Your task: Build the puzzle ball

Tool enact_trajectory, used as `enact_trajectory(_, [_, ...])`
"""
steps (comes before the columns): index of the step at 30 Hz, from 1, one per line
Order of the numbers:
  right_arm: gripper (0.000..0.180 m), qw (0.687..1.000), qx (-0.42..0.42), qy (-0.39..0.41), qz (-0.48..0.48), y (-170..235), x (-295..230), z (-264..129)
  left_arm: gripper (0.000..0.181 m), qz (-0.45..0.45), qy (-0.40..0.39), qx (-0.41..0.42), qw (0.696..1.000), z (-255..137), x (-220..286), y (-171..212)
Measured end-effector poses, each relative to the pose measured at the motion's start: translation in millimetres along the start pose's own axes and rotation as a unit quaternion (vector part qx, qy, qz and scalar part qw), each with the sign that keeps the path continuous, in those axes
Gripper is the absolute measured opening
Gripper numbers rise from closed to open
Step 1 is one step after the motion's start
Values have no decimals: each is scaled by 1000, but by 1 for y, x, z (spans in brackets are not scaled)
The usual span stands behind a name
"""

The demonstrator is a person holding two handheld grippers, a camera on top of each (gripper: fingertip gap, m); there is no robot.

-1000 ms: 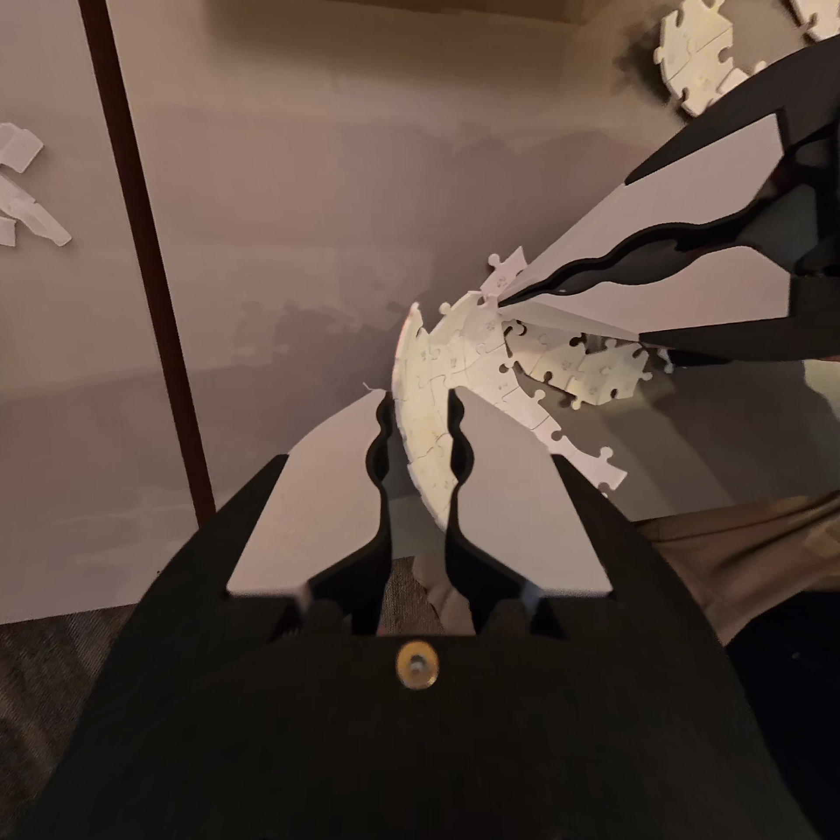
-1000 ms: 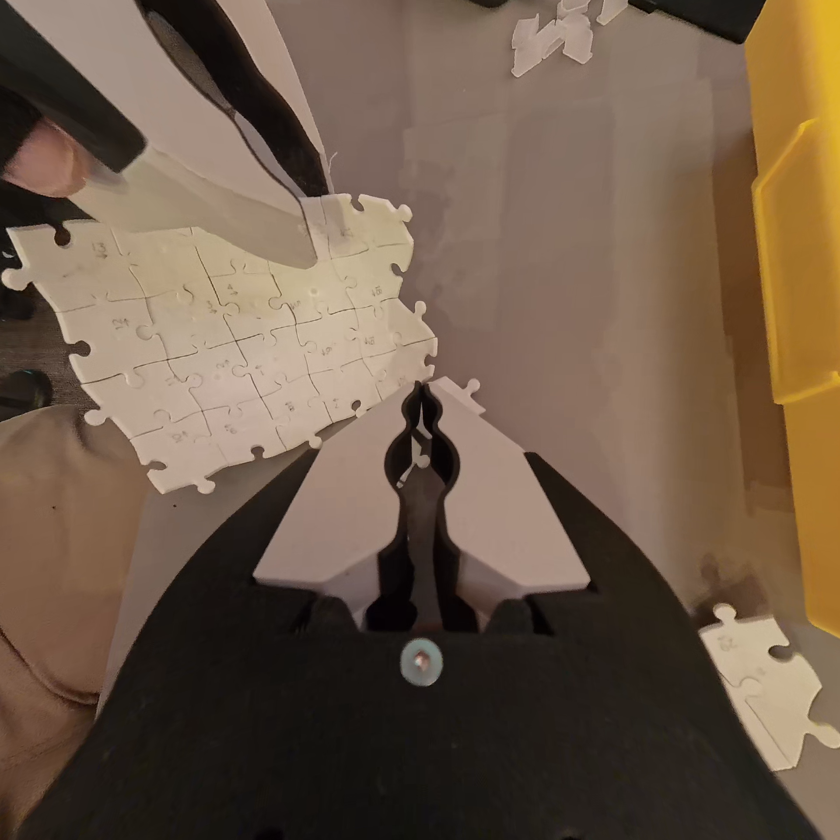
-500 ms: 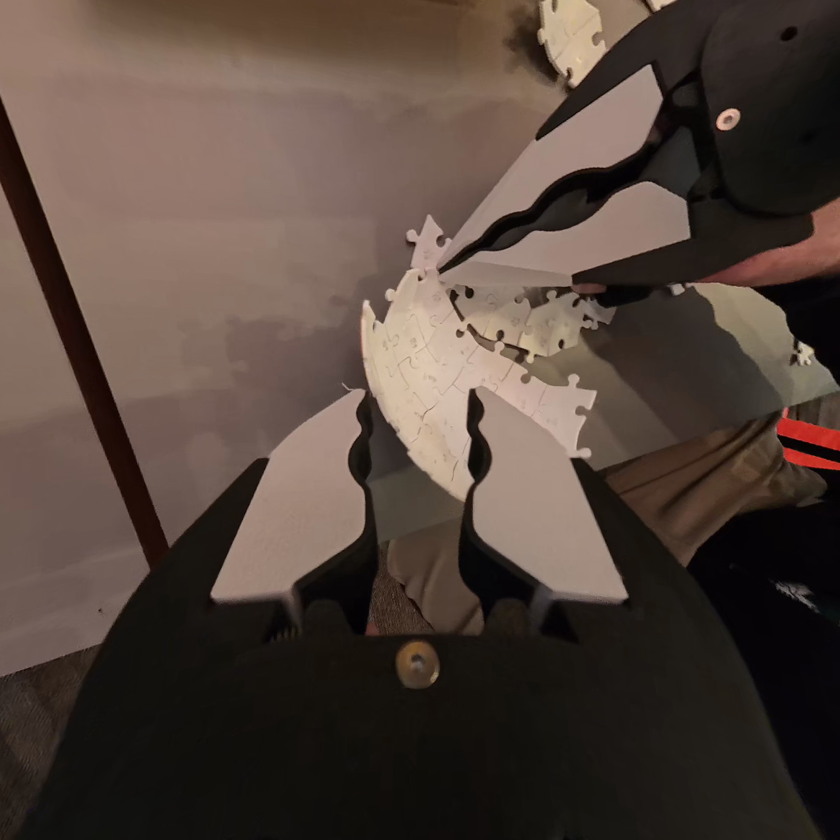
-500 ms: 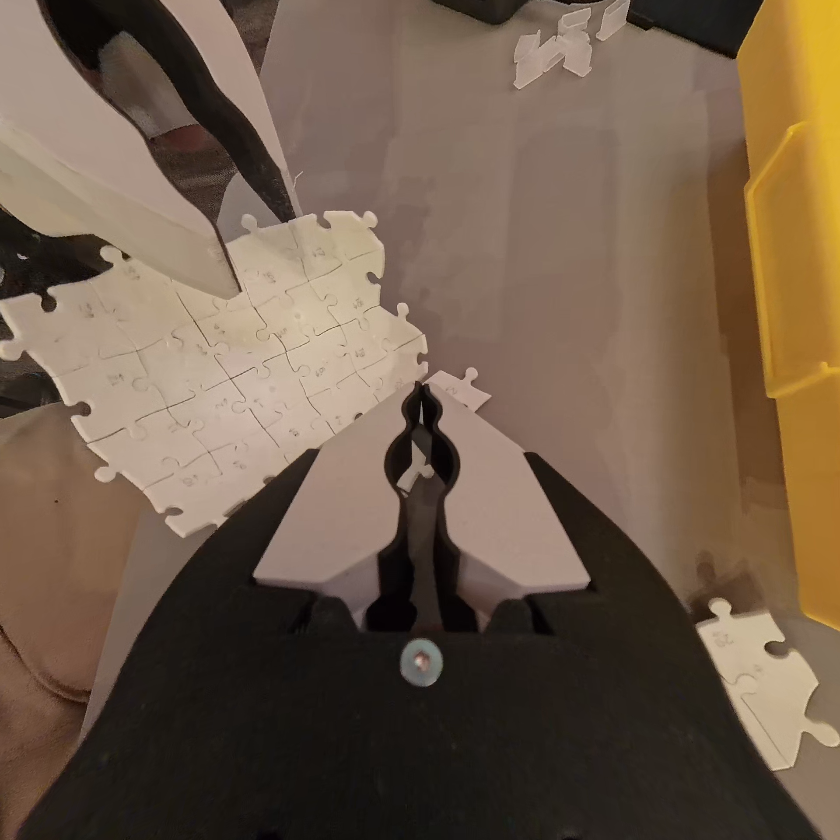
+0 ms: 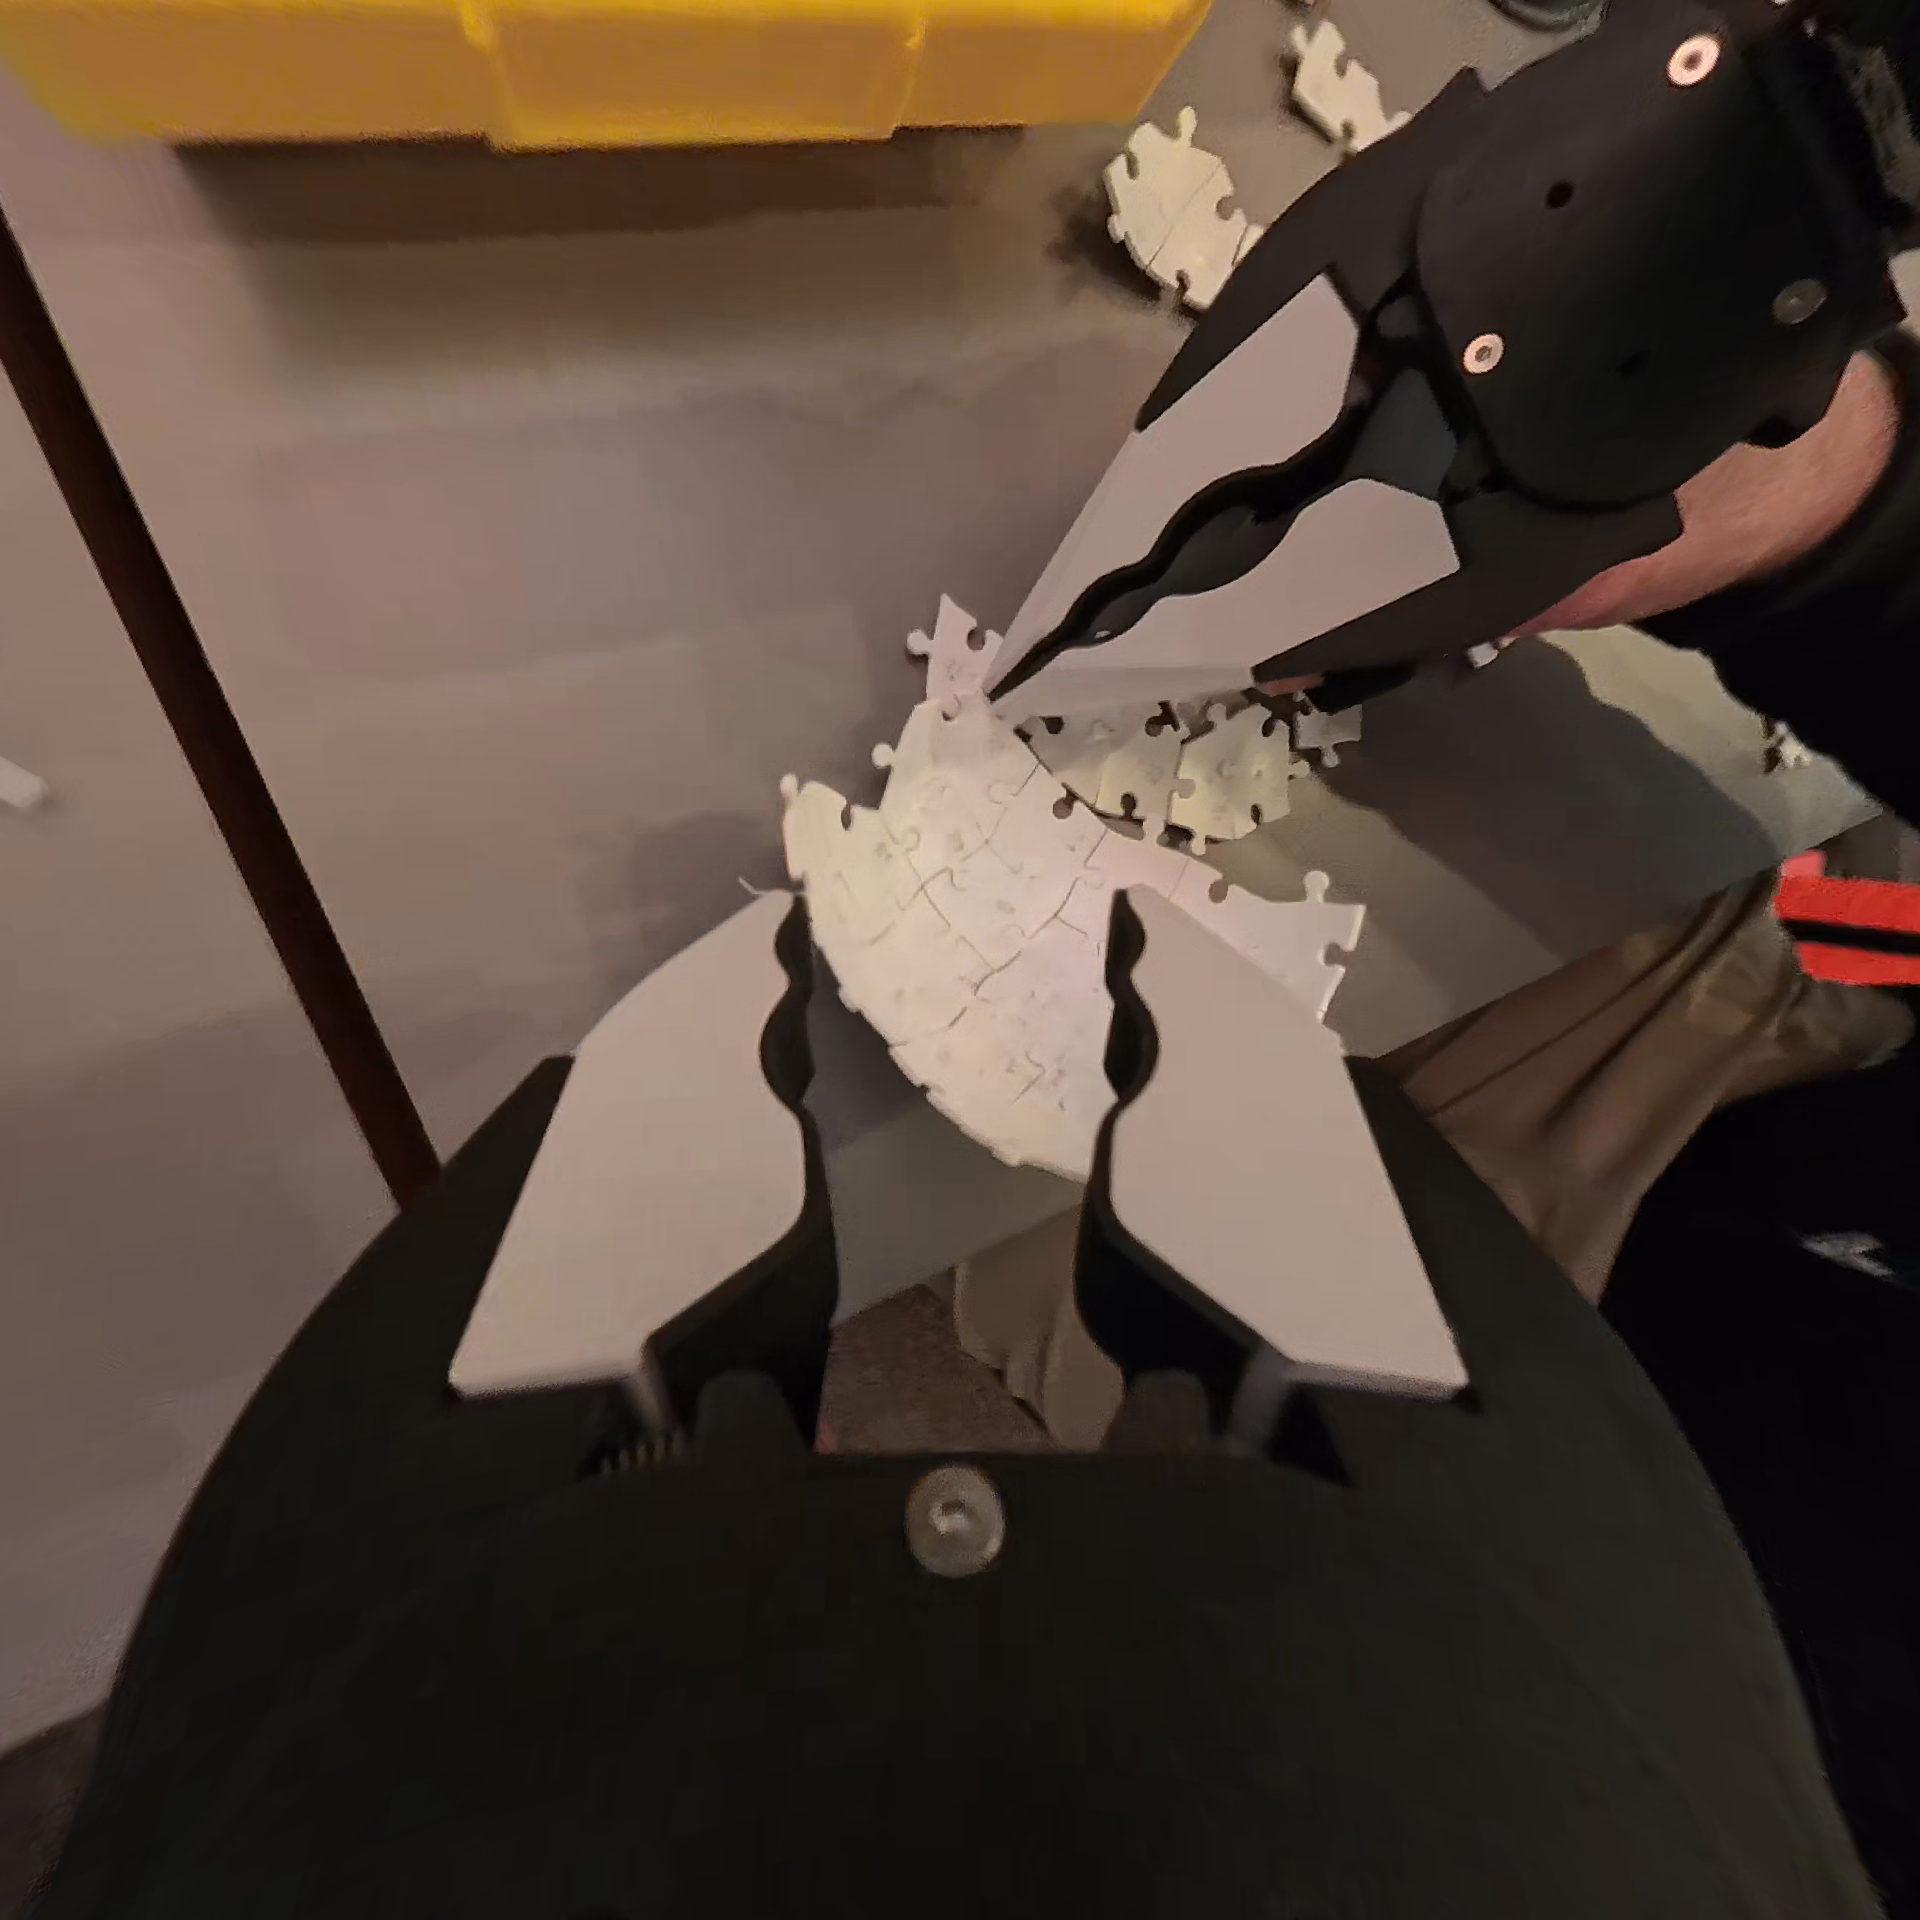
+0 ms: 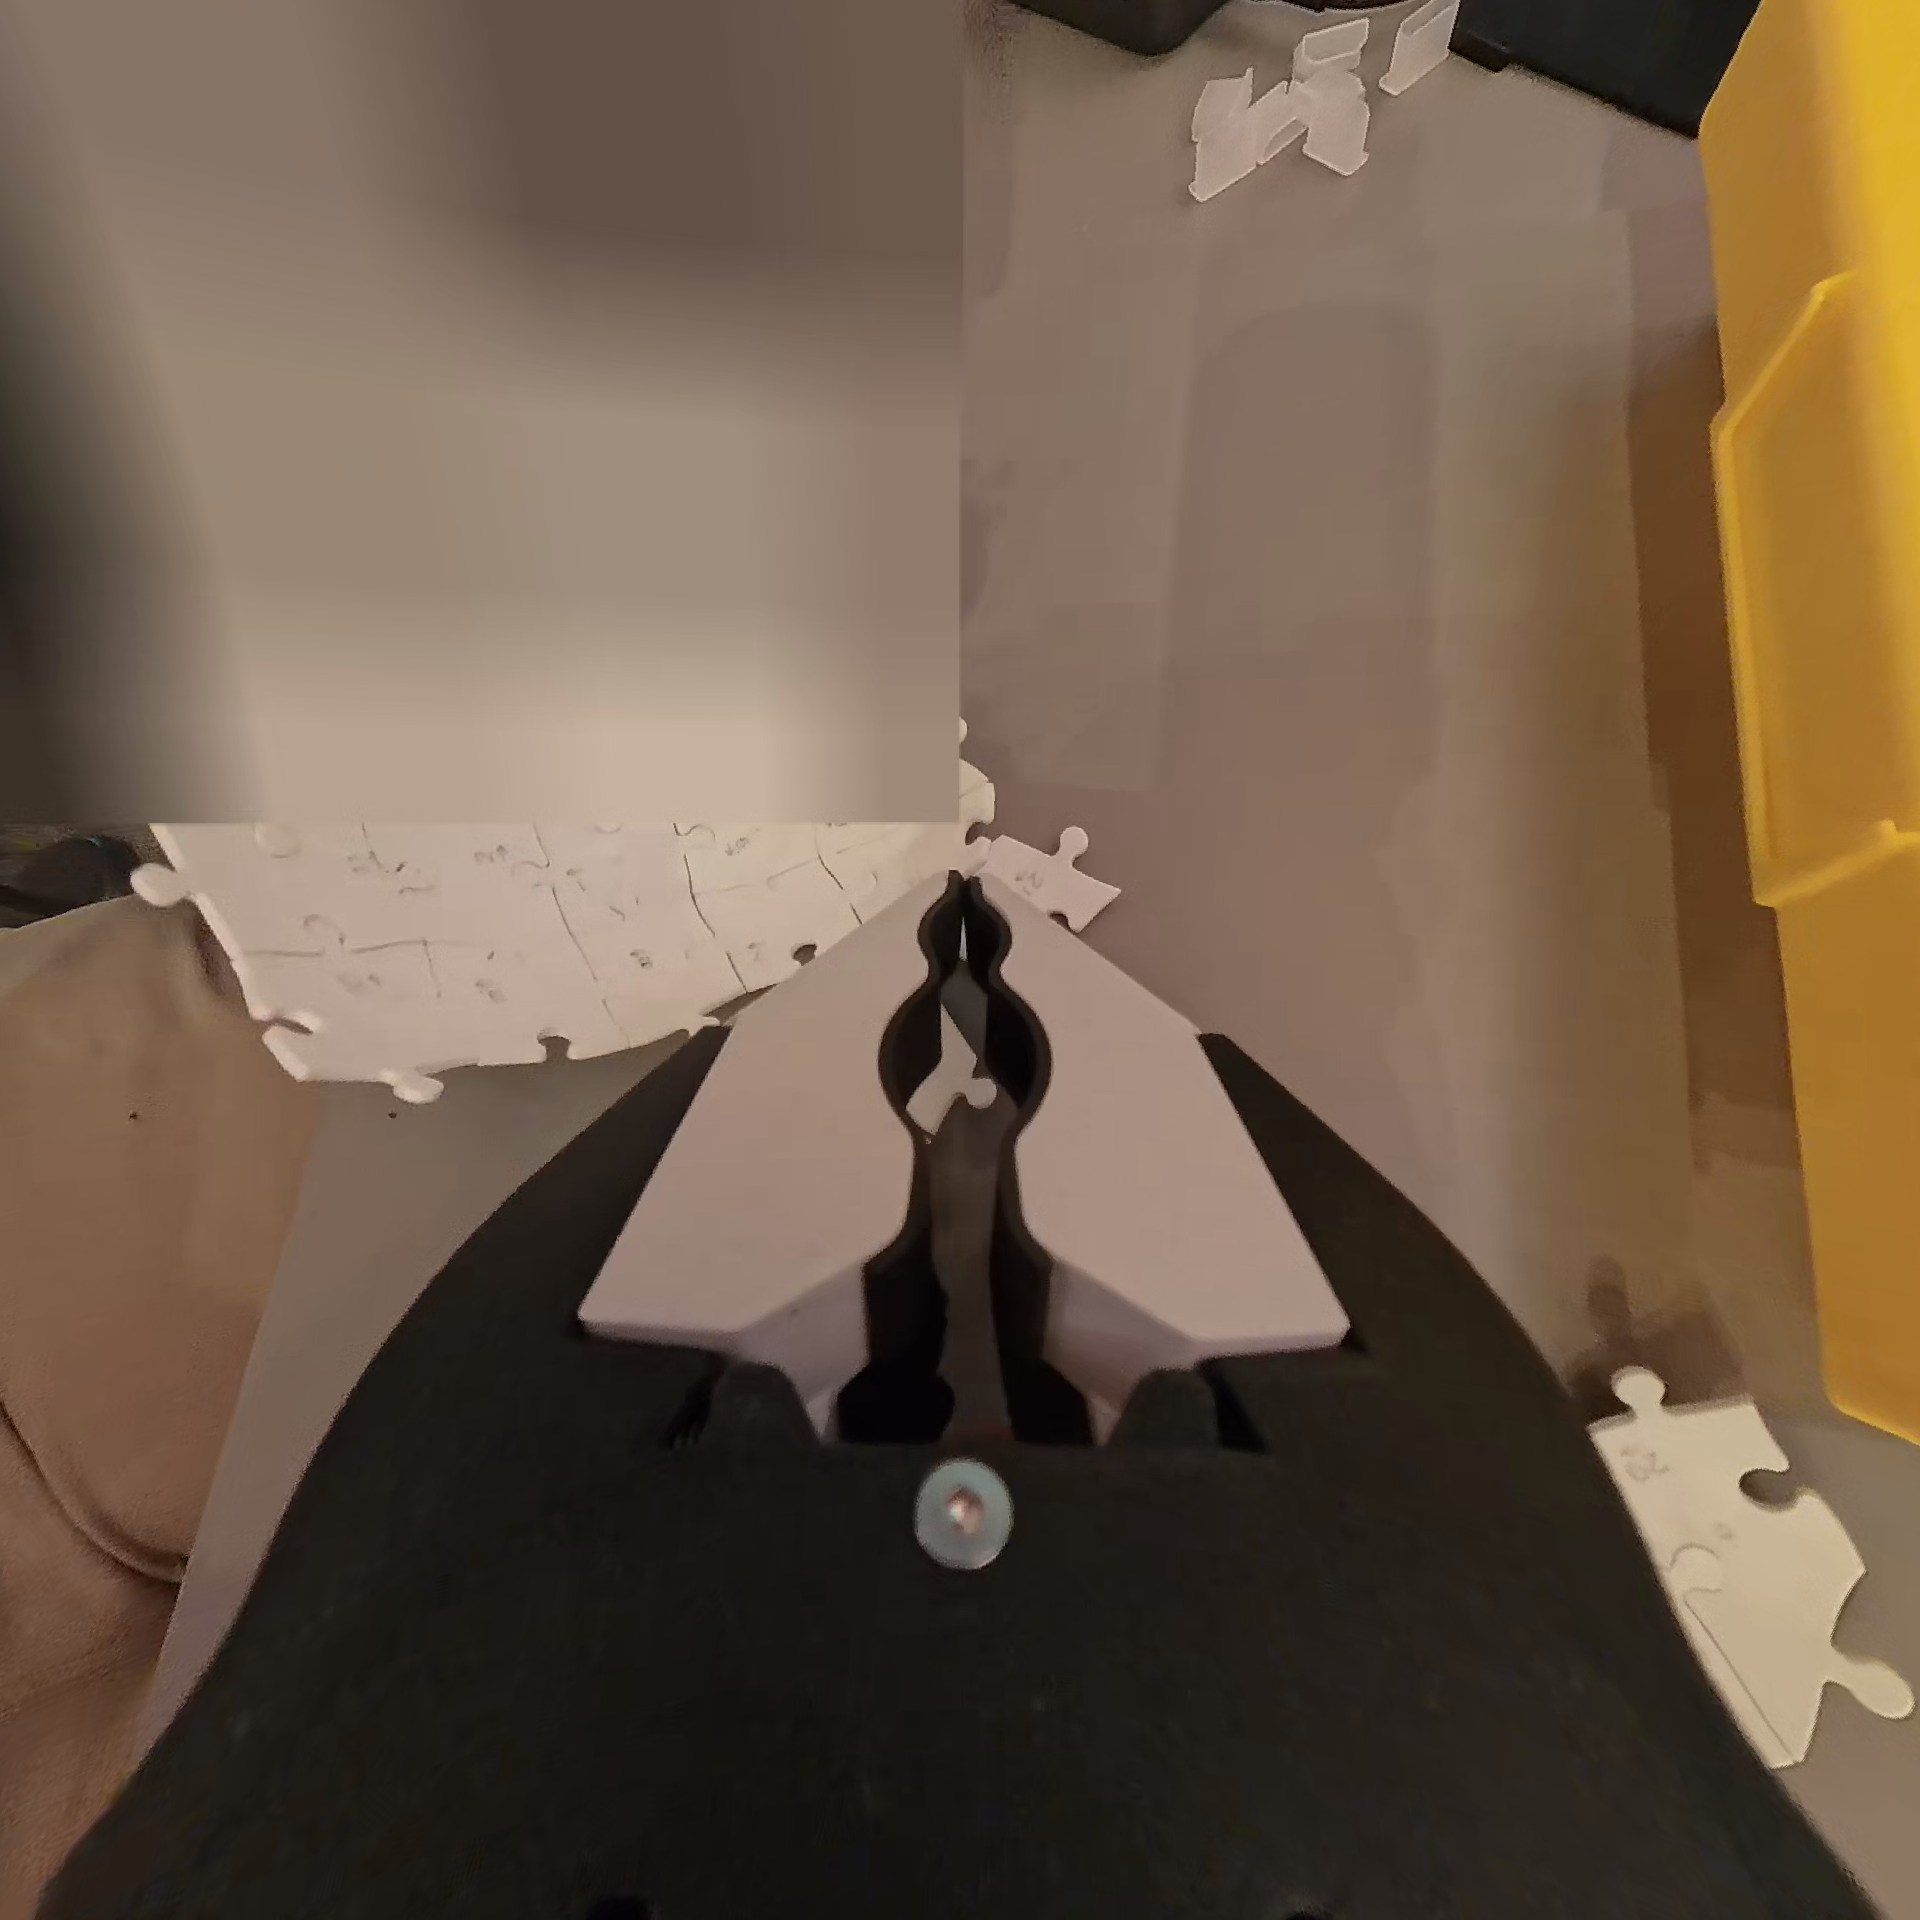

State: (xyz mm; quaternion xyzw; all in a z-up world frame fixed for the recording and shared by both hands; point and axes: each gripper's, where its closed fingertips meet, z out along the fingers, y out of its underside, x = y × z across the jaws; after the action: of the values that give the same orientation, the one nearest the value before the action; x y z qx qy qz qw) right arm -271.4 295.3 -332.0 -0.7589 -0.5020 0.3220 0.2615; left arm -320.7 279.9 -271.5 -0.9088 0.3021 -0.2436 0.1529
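A curved white shell of joined puzzle pieces (image 5: 966,935) hangs in the air above the grey table's near edge. My left gripper (image 5: 956,909) is open, with its fingers wide apart on either side of the shell's lower part. I cannot tell if they touch it. My right gripper (image 5: 992,691) comes in from the upper right and is shut on the shell's top edge, beside a protruding piece (image 5: 951,649). In the right wrist view the shut right gripper (image 6: 961,883) pinches the shell (image 6: 499,935), and that piece (image 6: 1044,878) sticks out to the right.
A yellow bin (image 5: 623,62) stands at the table's far side and also shows in the right wrist view (image 6: 1829,727). Small joined piece groups lie on the table (image 5: 1174,218) (image 6: 1756,1558). Clear plastic bits (image 6: 1288,114) lie farther off. A person's tan-trousered leg (image 5: 1610,1039) is below the shell. The left gripper's tips are roughly 9 cm from the right gripper's.
My left gripper has opened wide and let go of the shell. The right gripper stays shut on the shell's edge. The left view has swung so that the yellow bin shows.
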Motion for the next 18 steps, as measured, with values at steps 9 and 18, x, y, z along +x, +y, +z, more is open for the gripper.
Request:
enact_trajectory(9, [0,1000,5,-3,-6,-3,-1,1,59,177,-37,-129,975,31,-12,-10])
enact_trajectory(18, [0,1000,12,-10,-16,-5,-3,0,32,214,5,-215,953,58,-8,6])
